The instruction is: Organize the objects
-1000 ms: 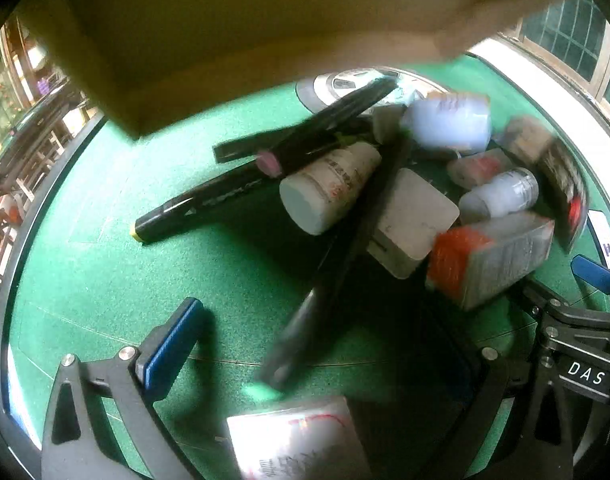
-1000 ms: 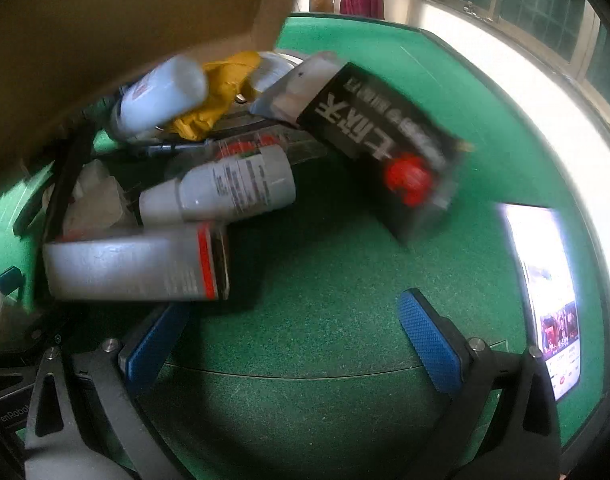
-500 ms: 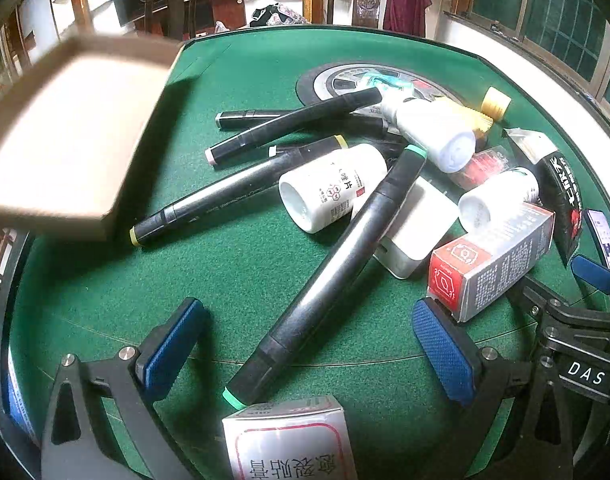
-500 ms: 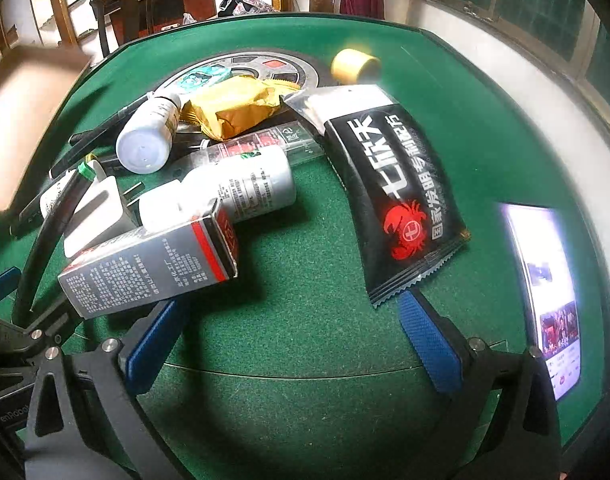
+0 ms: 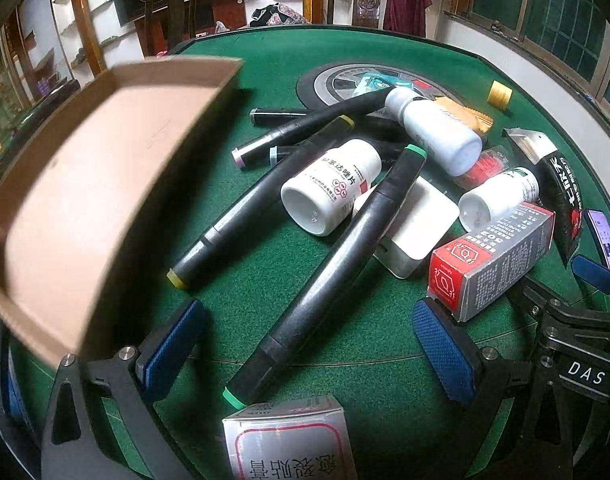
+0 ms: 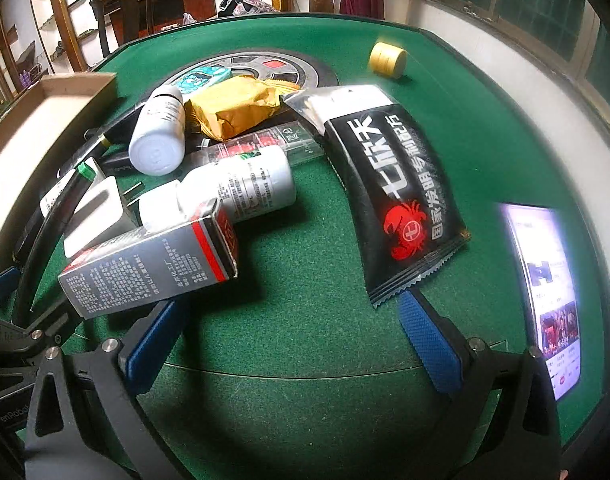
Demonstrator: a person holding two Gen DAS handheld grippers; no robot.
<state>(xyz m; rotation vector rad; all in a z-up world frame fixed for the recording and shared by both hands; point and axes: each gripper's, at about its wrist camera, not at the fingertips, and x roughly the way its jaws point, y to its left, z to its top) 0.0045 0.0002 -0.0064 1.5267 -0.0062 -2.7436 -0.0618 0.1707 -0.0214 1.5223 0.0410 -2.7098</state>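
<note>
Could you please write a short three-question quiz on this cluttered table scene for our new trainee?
1. True or false: the green-capped black marker lies across the white square charger.
2. Which lies nearest the lit phone: A) black crab-print pouch, B) yellow round cap, C) brown cardboard tray?
3. Fill in: both the left gripper and right gripper are ____.

Key: 1 true; 2 A; 3 open.

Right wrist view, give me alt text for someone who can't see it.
An open right gripper hovers over a green table strewn with items: a grey box leaning on a white bottle, a black crab-logo pouch, a yellow packet. A lit phone lies at right, a cardboard tray at left.
</note>
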